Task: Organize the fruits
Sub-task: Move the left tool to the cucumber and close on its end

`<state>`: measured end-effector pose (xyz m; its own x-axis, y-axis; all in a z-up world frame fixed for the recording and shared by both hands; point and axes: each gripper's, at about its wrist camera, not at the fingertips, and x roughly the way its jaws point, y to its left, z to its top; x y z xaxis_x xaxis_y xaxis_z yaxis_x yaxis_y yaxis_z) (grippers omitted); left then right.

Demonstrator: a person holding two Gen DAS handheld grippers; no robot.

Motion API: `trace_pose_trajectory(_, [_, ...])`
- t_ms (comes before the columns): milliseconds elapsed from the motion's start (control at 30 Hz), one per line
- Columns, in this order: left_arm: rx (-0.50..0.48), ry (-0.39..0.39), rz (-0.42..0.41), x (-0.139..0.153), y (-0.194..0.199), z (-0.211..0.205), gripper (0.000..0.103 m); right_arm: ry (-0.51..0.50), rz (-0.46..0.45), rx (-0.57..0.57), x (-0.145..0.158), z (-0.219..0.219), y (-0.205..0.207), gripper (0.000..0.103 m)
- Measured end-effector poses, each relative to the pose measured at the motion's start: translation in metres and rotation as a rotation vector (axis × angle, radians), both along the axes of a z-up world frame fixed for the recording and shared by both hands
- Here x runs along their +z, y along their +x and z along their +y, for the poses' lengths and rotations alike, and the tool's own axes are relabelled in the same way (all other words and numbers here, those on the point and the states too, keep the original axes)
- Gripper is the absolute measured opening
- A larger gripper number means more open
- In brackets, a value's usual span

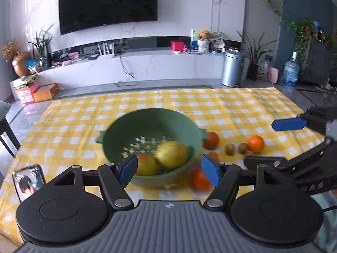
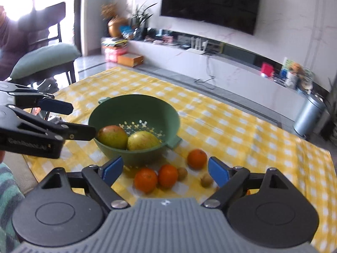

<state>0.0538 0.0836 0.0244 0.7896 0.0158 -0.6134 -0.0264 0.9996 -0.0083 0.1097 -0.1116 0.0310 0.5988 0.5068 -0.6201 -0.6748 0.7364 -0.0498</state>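
A green colander bowl (image 1: 151, 124) (image 2: 166, 116) stands on the yellow checked tablecloth (image 1: 84, 130). Two large yellow-green fruits (image 1: 171, 155) (image 2: 143, 140) lie inside it. Several oranges (image 1: 256, 144) (image 2: 146, 179) and two small brown kiwis (image 1: 230, 149) (image 2: 182, 174) lie on the cloth to the bowl's right. My left gripper (image 1: 168, 168) hovers open at the bowl's near rim, nothing between its blue pads. My right gripper (image 2: 165, 167) is open and empty above the oranges. Each gripper shows in the other's view, the right gripper (image 1: 273, 143) at the right edge and the left gripper (image 2: 80, 119) at the left.
A phone (image 1: 28, 181) stands propped at the table's near left. A dark chair with a green cushion (image 2: 45, 60) stands off the table's left side, a person (image 2: 8, 38) behind it. Beyond the table is floor, a steel bin (image 1: 232, 68) and a TV bench.
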Motion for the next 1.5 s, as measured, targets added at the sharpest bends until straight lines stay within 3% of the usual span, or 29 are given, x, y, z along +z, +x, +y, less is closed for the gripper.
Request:
trace_pose_trajectory(367, [-0.211,0.032,0.098,-0.017,-0.019,-0.066,0.081,0.077,0.137,-0.192,-0.036,-0.072,-0.03,0.085])
trace_pose_trajectory(567, [-0.339,0.101,0.166,-0.048,-0.019,-0.099,0.081,0.009,0.189,-0.257,-0.058,-0.098,-0.035,0.08])
trace_pose_trajectory(700, [-0.403,0.149,0.217,-0.069,-0.013,-0.113,0.081,0.022,0.234,-0.24,-0.07,-0.106,-0.035,0.076])
trace_pose_trajectory(833, [-0.408,0.219,0.256,-0.087,-0.004,-0.119,0.081,-0.004,0.276,-0.176,-0.079,-0.096,-0.031,0.069])
trace_pose_trajectory(1067, [-0.448,0.359,0.294,-0.109,0.004,-0.13,0.081,-0.101,0.307,-0.158,-0.095,-0.079,-0.024,0.068])
trace_pose_trajectory(1200, [-0.452,0.399,0.314,-0.116,0.011,-0.134,0.081,-0.123,0.316,-0.168,-0.101,-0.075,-0.02,0.067])
trace_pose_trajectory(1500, [-0.413,0.338,0.323,-0.117,0.023,-0.126,0.081,0.091,0.375,-0.291,-0.102,-0.088,-0.001,0.061])
